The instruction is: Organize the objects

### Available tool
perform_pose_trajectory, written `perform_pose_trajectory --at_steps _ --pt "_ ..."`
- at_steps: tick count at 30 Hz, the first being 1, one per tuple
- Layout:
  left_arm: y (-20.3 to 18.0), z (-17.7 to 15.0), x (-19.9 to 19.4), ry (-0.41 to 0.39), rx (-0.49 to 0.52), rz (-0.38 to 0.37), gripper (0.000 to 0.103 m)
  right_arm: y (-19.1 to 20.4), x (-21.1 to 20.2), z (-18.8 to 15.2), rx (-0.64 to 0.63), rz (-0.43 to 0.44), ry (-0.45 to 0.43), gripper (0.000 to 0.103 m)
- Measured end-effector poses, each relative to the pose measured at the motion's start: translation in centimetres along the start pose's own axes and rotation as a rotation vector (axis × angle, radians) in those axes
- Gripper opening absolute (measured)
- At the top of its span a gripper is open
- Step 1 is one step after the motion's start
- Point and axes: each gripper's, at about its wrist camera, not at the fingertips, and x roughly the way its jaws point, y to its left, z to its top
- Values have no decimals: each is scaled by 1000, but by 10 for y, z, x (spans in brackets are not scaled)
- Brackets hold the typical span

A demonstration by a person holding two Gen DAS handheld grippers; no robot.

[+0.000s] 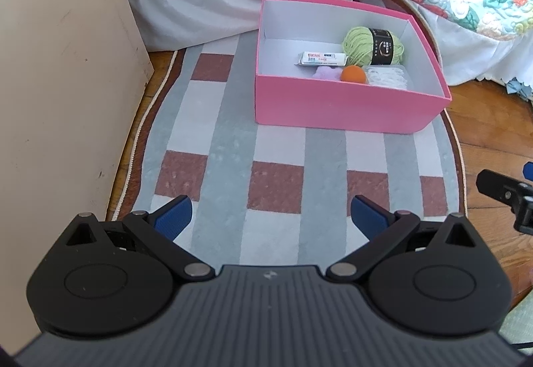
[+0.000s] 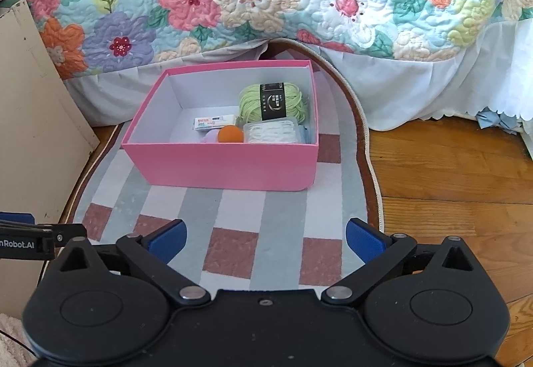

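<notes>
Open pink box (image 2: 230, 163), white inside, upright on a checked rug. Holding green yarn skein (image 2: 272, 100) with black band at the back right, white wipes packet (image 2: 214, 122), orange ball (image 2: 230, 134), clear lidded container (image 2: 271, 132) along the front wall.

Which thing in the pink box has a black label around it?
The green yarn, at the back of the box. The orange ball, white packet and clear case have no band.

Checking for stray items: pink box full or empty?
Partly full. The pink box holds green yarn, an orange ball and small packets; its left half is bare.
</notes>
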Motion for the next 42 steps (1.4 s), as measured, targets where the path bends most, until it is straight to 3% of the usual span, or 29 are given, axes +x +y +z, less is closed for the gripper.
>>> perform_pose_trajectory --at_steps 8,42 --pt "-3 -2 1 2 38 59 103 2 1 0 -8 7 22 103" --pt "-3 -3 -8 -8 65 60 103 6 -9 -1 -27 -27 60 103"
